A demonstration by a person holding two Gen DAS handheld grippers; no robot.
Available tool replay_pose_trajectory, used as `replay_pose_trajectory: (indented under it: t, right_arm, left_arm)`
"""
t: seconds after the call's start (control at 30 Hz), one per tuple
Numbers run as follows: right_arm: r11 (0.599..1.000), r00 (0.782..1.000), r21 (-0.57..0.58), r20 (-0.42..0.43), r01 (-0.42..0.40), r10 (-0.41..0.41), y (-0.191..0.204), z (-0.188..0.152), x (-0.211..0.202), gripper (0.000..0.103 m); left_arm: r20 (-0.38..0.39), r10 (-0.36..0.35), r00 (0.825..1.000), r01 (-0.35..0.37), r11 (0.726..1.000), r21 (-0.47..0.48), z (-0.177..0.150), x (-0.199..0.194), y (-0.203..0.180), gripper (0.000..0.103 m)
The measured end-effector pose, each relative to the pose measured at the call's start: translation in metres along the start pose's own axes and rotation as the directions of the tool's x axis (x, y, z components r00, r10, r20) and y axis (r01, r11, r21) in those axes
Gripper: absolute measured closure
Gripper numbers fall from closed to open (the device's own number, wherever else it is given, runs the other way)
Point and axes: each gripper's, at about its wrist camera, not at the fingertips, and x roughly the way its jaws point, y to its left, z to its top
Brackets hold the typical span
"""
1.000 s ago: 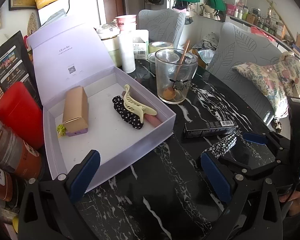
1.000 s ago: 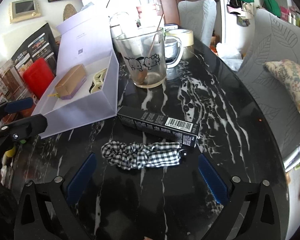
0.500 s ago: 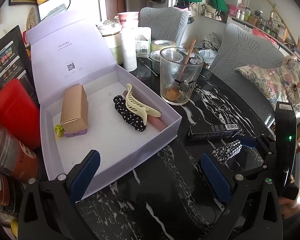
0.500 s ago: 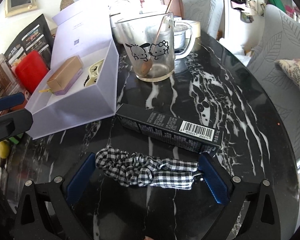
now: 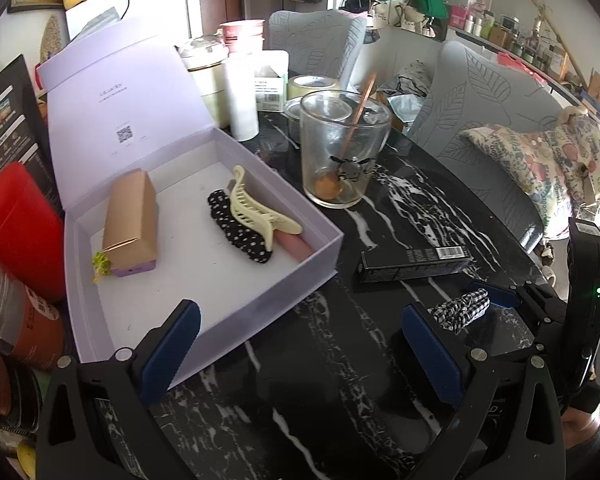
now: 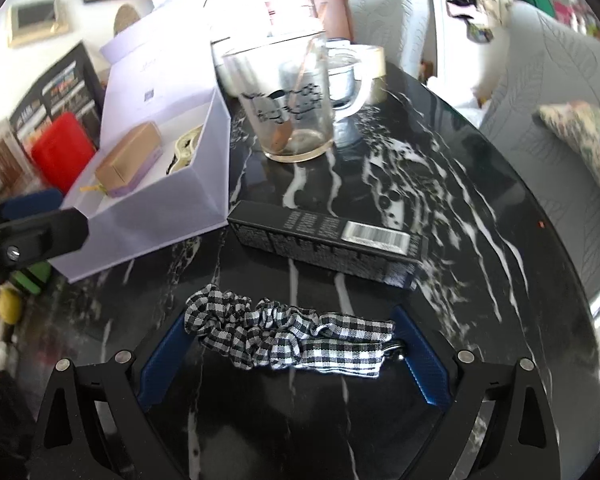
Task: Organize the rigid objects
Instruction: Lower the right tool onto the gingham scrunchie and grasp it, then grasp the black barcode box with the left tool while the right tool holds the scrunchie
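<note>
Crinkled gingham scrunchie between right tongs — glossy marble table.

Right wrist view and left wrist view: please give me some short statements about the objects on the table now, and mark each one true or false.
1. The black-and-white checked fabric scrunchie lies between the fingers of the open right hand-held gripper. True.
2. The long black cardboard box with a barcode is inside the open lilac gift box. False: it lies on the black marble table, beside the gift box.
3. The cream plastic claw clip lies inside the gift box. True.
4. The clear glass mug is tipped over. False: it stands upright with a spoon inside.
5. The left hand-held gripper holds the gold rectangular box. False: it is open, holding nothing.
</note>
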Motion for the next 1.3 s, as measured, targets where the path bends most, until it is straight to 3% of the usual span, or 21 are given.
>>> replay_pose_trajectory:
  t: [0.47, 0.57, 0.73, 1.0, 1.3]
  right_arm:
    - [0.993, 0.994, 0.081, 0.056, 0.091, -0.095, -0.05, -0.016, -0.052, 0.005]
    - [0.99, 0.992, 0.099, 0.059, 0.104, -0.111, -0.06, -0.02, -0.059, 0.005]
    - [0.986, 0.989, 0.113, 0.066, 0.122, -0.129, -0.07, -0.022, -0.068, 0.005]
    - [0.983, 0.986, 0.125, 0.083, 0.136, -0.147, -0.075, -0.023, -0.076, 0.005]
    - [0.985, 0.986, 0.123, 0.091, 0.125, -0.136, -0.075, -0.023, -0.078, 0.005]
  left_arm:
    - [0.015, -0.094, 0.995, 0.094, 0.995, 0.041, 0.032, 0.032, -0.064, 0.0]
    - [0.008, -0.075, 0.997, 0.075, 0.997, 0.033, 0.04, 0.046, -0.074, 0.0]
    - [0.029, 0.034, 0.999, -0.036, 0.997, 0.065, 0.052, 0.064, -0.093, 0.0]
    - [-0.031, 0.102, 0.994, -0.098, 0.988, 0.119, 0.054, 0.096, -0.108, 0.0]
    - [-0.092, 0.085, 0.992, -0.076, 0.992, 0.098, 0.039, 0.102, -0.103, 0.0]
